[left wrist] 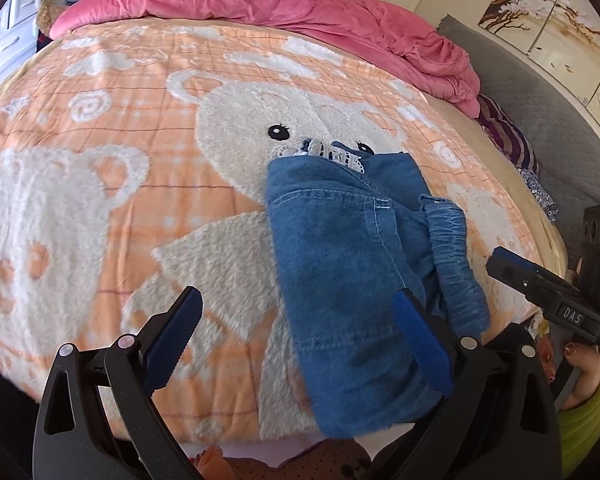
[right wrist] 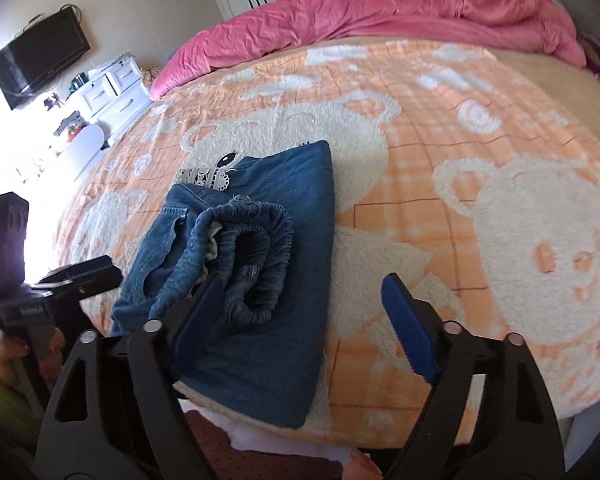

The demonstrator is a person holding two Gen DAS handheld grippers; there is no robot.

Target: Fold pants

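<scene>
Blue denim pants point(left wrist: 340, 264) lie folded into a compact stack near the front edge of the bed, with the elastic waistband point(right wrist: 244, 256) bunched on top and a white lace trim point(right wrist: 206, 178) at the far end. My left gripper point(left wrist: 296, 332) is open and empty, just in front of the stack. My right gripper point(right wrist: 304, 312) is open and empty, its left finger by the waistband. Each gripper shows in the other's view: the right one point(left wrist: 540, 284), the left one point(right wrist: 72, 276).
The bed carries an orange blanket with white bears point(left wrist: 140, 160). A crumpled pink duvet point(left wrist: 280, 4) lies along the far side. A grey headboard point(left wrist: 540, 112) stands at the right. A white dresser point(right wrist: 108, 88) and a wall television point(right wrist: 40, 60) are beyond the bed.
</scene>
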